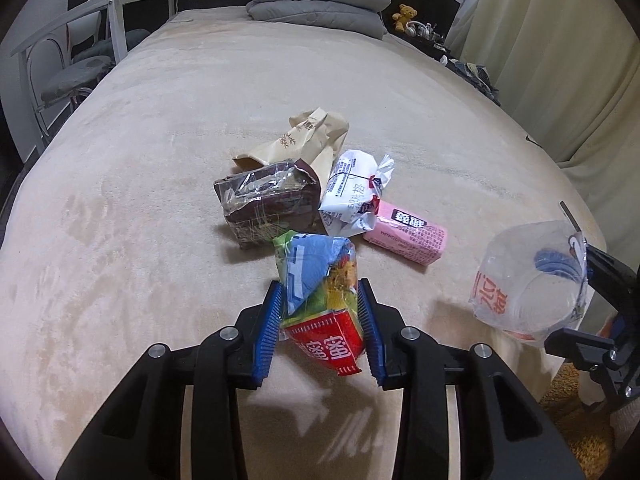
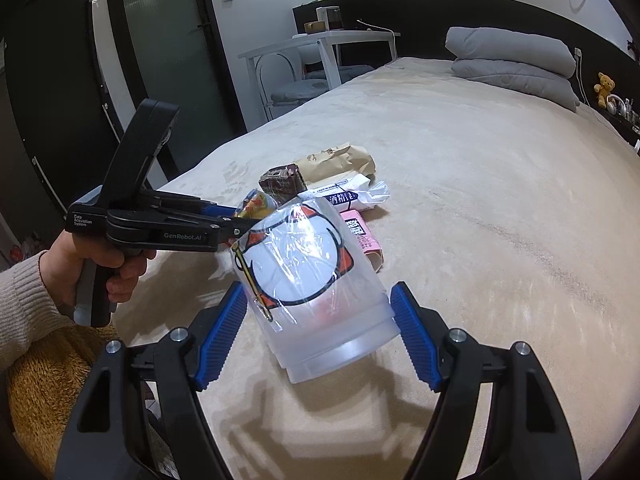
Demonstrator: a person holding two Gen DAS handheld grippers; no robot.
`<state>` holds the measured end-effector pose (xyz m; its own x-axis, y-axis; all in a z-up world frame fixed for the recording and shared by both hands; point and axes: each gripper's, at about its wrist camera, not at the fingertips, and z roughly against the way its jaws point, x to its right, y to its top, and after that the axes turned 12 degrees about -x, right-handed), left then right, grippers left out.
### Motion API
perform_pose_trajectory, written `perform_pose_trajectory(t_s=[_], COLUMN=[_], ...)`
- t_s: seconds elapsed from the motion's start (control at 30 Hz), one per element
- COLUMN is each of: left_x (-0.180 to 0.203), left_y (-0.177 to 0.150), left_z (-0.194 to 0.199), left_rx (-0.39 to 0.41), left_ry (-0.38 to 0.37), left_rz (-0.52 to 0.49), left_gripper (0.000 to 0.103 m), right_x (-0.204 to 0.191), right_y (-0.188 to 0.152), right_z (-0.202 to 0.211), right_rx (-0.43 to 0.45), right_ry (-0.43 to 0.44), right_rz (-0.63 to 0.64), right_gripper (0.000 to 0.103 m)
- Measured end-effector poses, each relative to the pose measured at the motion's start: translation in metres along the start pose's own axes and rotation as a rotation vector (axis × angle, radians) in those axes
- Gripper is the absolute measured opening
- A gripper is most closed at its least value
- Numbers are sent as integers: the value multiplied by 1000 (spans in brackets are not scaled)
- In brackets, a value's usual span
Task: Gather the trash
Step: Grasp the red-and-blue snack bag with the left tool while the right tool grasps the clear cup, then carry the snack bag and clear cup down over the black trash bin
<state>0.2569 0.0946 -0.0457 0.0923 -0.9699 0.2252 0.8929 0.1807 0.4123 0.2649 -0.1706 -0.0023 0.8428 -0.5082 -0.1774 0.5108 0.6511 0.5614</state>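
Between left fingers (image 1: 320, 322): snack wrapper (image 1: 320, 300) clamped, lengthwise; right fingers (image 2: 320, 332) grip cup (image 2: 316, 280).

1. My left wrist camera is looking forward and down along its blue-padded left gripper (image 1: 320, 320), sitting close over the near edge of the beige plush-covered bed (image 1: 160, 200) and facing the folded grey quilt (image 1: 316, 0) at the headboard.
2. My right wrist camera is looking down along its own fingers from the right, angling across the bed towards the white side table (image 2: 332, 46).
3. Both views are sharing the small heap of wrappers (image 1: 316, 184), the quilt and the clear printed plastic cup (image 2: 316, 292).
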Motion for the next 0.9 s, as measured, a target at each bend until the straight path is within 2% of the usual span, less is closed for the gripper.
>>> perform_pose_trajectory(t_s=[0.2, 0.3, 0.43, 0.63, 0.9], left_x=[16, 26, 39, 57, 74], left_y=[-21, -39, -72, -124, -172], left_z=[24, 38, 48, 58, 73], left_rx=[51, 83, 100, 110, 137], left_ry=[-26, -38, -58, -78, -102], left_rz=[-19, -38, -54, -81, -99], left_gripper=[36, 36, 36, 36, 36], right_x=[-7, -13, -21, -42, -71], right_y=[-12, -29, -54, -91, -133], right_z=[9, 11, 17, 34, 59], right_rx=[16, 10, -9, 20, 49], right_ry=[9, 13, 15, 12, 13], right_rz=[-41, -81, -133, -173, -195], right_gripper=[74, 74, 74, 74, 74])
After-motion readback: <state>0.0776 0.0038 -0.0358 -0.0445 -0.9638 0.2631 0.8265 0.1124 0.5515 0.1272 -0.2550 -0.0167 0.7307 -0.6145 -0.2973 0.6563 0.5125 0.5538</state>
